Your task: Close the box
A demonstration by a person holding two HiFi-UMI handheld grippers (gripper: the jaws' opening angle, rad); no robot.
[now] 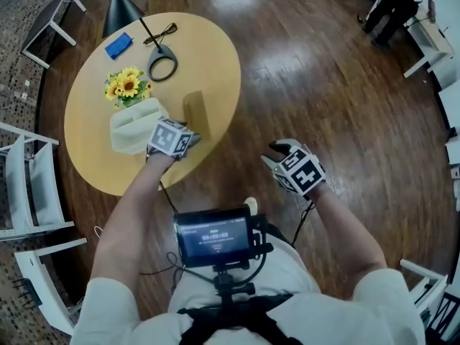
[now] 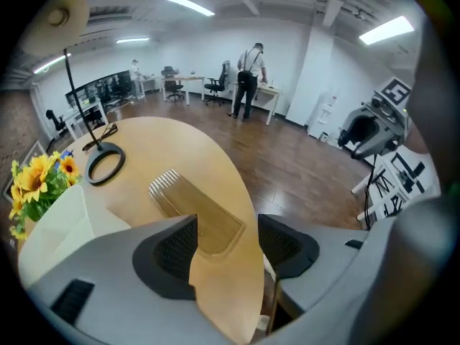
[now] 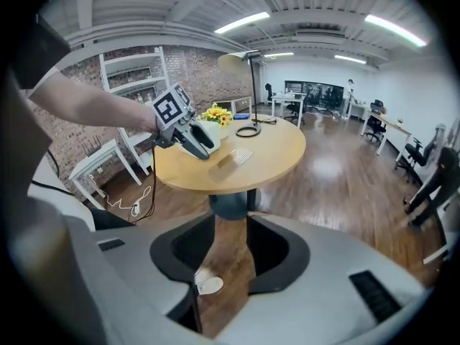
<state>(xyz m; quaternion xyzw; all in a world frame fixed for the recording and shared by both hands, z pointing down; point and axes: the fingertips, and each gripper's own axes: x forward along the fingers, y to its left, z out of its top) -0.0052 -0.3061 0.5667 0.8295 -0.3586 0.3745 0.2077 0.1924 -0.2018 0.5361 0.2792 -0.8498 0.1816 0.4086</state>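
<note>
My left hand-held gripper (image 1: 192, 139) hangs open just short of the box (image 1: 196, 112). The right hand-held gripper (image 1: 277, 150) is open and empty, well off from it. Closing looks unstarted.

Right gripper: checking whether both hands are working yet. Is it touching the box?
Apart. The head view shows the right gripper over the floor, off the table, while the box lies on the table.
</note>
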